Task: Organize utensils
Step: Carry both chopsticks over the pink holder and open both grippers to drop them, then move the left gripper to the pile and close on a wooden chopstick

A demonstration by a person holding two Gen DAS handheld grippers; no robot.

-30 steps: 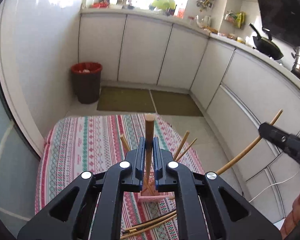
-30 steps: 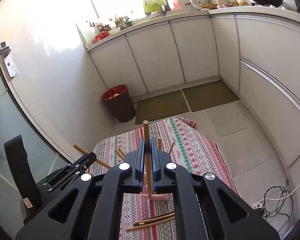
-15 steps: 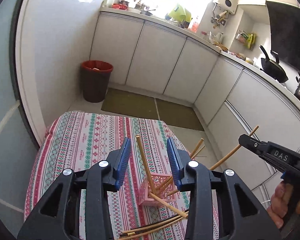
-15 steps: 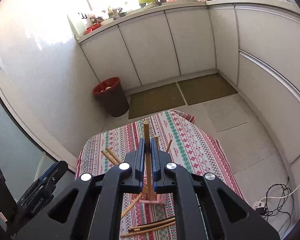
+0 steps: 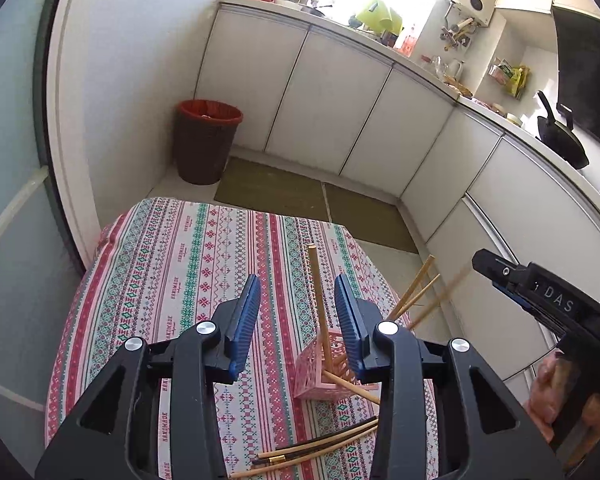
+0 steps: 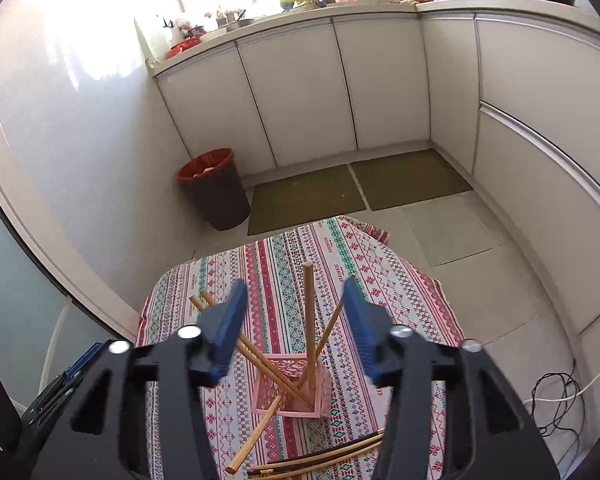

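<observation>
While both jaws have just been opening, left gripper apart, right gripper apart, chopsticks free between them, seemingly standing in the pink basket; more chopsticks on the cloth.

- The chopsticks look like plain matt wood; a few dark ones near the table's front edge look glossy.
- The pink holder is perforated plastic.
- The tablecloth is woven, patterned cloth, matt.
- The cabinet doors are smooth and glossy white.
- The bin looks woven.
</observation>
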